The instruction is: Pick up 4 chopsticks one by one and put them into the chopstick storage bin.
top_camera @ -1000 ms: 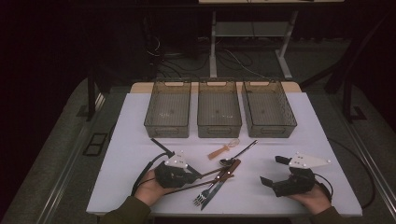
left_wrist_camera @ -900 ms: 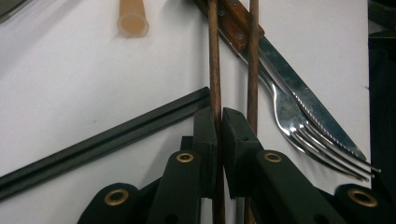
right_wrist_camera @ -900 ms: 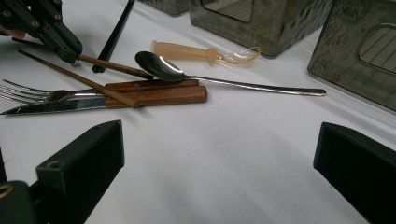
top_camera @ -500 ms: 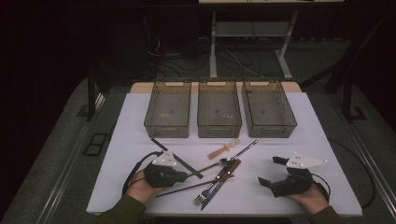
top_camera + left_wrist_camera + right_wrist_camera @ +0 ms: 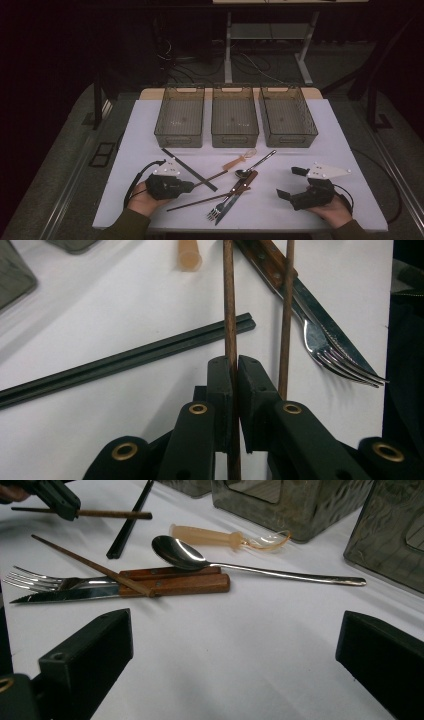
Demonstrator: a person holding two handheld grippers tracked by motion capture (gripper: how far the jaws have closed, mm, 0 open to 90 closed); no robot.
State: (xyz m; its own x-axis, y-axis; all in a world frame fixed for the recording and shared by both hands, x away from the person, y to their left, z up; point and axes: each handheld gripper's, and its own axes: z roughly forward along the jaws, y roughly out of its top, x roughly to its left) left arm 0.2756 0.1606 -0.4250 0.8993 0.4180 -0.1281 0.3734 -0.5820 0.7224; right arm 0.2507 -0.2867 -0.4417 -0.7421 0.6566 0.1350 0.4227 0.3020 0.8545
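Left claw (image 5: 234, 371) is squeezed tight on one brown stick (image 5: 229, 300); its twin (image 5: 287, 315) lies just beside. Right claw (image 5: 230, 645) is wide open w/ nothing in it. Next, I think: lift stick, carry to a bin (image 5: 179, 116).

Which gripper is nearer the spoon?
Left. The left gripper, shut on a brown chopstick, sits just left of the spoon; the right gripper, jaws open, sits farther off to the spoon's right.
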